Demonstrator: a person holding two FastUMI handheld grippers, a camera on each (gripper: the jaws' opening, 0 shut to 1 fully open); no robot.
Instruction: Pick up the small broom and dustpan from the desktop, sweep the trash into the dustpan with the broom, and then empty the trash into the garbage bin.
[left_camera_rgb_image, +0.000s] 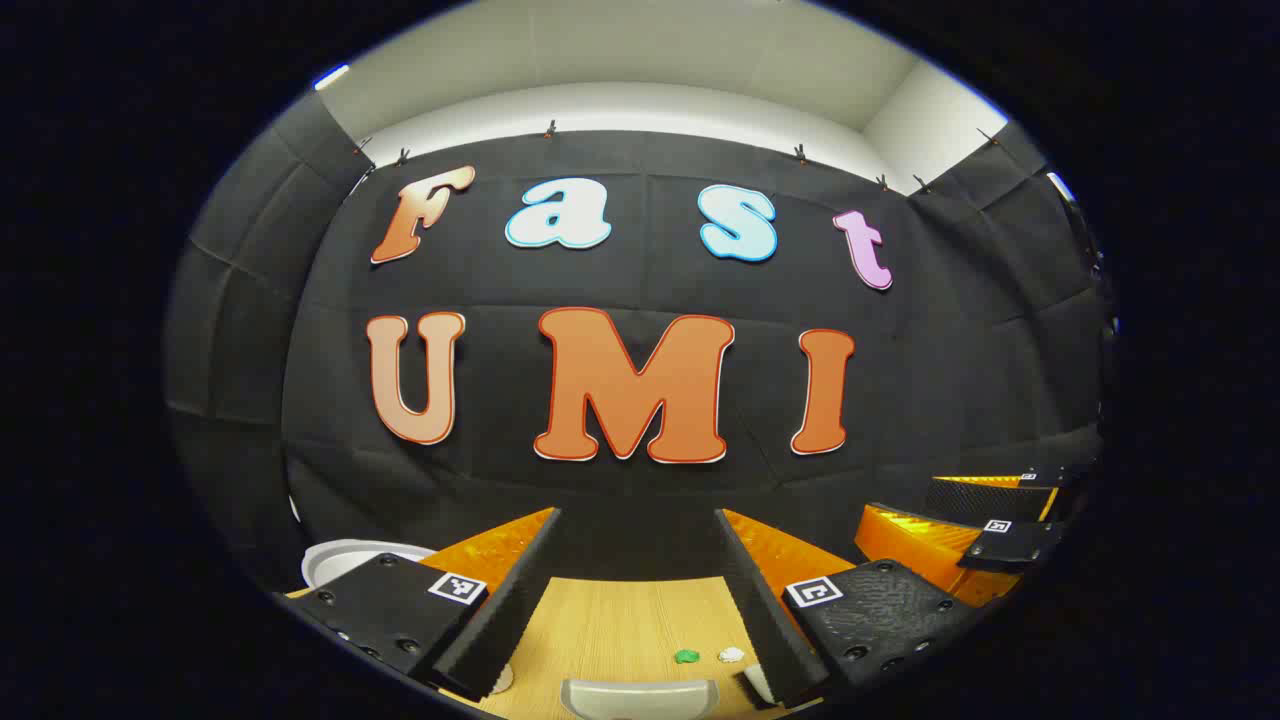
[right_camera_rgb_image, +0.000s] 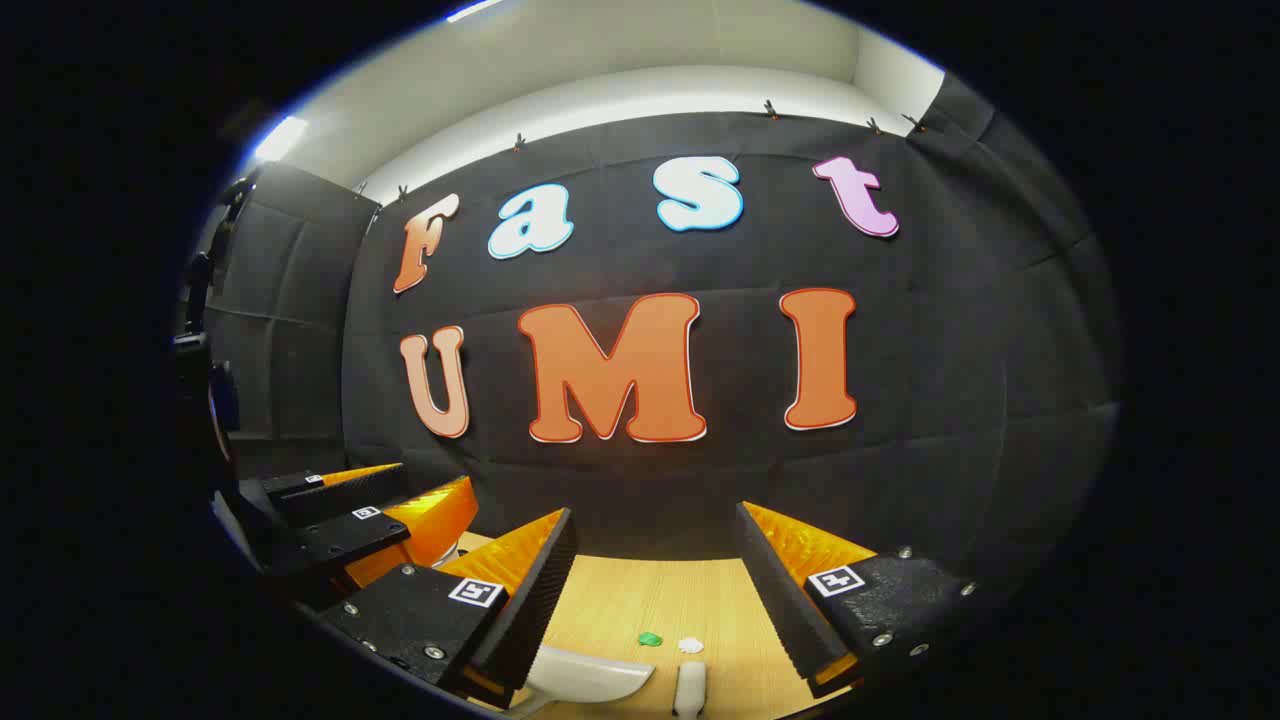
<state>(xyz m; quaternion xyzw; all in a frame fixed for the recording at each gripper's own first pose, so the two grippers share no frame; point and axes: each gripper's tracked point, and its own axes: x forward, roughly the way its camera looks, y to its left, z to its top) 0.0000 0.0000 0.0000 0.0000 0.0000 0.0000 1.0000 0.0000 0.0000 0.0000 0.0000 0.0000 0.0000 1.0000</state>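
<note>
Left gripper view: left tool (left_camera_rgb_image: 638, 560) wide, empty, held above the tabletop (left_camera_rgb_image: 620, 620) for an approach, I'd say; dustpan (left_camera_rgb_image: 640, 697) pale grey at bottom edge; green scrap (left_camera_rgb_image: 686, 656) and white scrap (left_camera_rgb_image: 731, 654) just beyond. Right gripper view: right tool (right_camera_rgb_image: 655, 555) wide, empty; broom handle (right_camera_rgb_image: 689, 688) white, below it.

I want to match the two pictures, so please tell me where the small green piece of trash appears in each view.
Left gripper view: the green piece of trash lies low on the wooden desktop, between the left gripper's fingers, right of centre.
Right gripper view: it lies low, near the centre, between the right gripper's fingers.
Shared landmark: a white scrap lies just right of it in both views.
</note>
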